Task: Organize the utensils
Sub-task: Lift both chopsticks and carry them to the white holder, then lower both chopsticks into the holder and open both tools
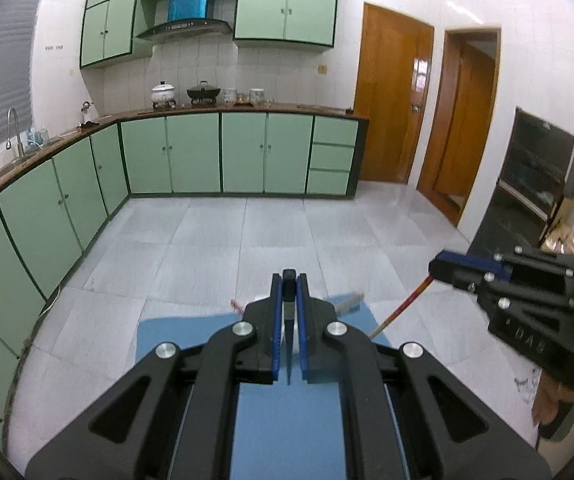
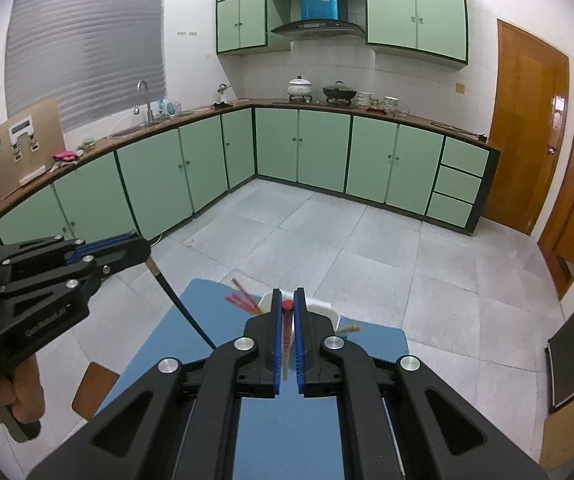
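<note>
The black chopstick (image 2: pixel 179 300) in my left gripper (image 1: pixel 289 280) is light, stiff and slick, pinched near its butt end, its tip slanting down toward the blue table (image 2: pixel 287 420). My right gripper (image 2: pixel 286 300) is closed on the red chopstick (image 1: pixel 403 306) the same way. More red chopsticks (image 2: pixel 241 298) lie beside the white holder (image 2: pixel 319 308) at the table's far end

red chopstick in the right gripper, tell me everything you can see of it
The red chopstick is a slim stick, red at its round butt end and paling to cream at the tip. The right gripper is shut on it near the red end. It is lifted clear above the blue table, touching only the blue pads.
</note>
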Available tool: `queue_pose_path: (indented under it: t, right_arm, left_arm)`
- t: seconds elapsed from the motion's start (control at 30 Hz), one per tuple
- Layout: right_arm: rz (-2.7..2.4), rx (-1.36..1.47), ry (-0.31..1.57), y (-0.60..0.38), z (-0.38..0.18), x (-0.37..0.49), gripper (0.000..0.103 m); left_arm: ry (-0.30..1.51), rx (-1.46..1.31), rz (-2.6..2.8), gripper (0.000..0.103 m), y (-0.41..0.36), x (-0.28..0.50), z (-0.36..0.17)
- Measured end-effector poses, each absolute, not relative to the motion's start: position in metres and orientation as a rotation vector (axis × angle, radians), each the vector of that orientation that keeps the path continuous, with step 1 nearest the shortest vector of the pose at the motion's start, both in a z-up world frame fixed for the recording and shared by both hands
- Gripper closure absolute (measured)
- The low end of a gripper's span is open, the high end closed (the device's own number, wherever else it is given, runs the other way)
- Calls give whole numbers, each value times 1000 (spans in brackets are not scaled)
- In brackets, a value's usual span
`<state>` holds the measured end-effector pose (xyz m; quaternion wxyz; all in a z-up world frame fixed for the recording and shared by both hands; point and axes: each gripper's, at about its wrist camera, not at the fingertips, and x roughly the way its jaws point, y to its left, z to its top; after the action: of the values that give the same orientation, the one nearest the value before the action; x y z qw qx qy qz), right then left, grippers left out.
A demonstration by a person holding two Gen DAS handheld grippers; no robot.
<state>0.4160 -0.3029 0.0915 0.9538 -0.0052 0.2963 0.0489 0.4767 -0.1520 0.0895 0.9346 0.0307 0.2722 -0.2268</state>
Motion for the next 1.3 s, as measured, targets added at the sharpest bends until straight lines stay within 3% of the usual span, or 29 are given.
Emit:
queue_pose_path:
  t: [0.37,0.77,1.1,1.13,1.2,1.3]
  right_arm:
    - [35,13,598,-331,82,506,98]
    - [-5,65,698,-362,-11,581,98]
    - [3,108,745,-371,-49,596,96]
    - [0,111,738,-372,-48,595,95]
    - [3,116,732,-372,-45,591,91]
    - [0,115,722,-374,-40,584,90]
  left_arm:
    - [500,47,-427,97,-180,562,76]
    - [584,37,-420,97,-203,631,-18]
    - [663,34,-405,96,-192,653,-58]
    - [661,32,-403,96,-190,653,-57]
    - [656,29,-396,83,-188,652,-53]
    - [646,24,-388,79,-183,648,-44]
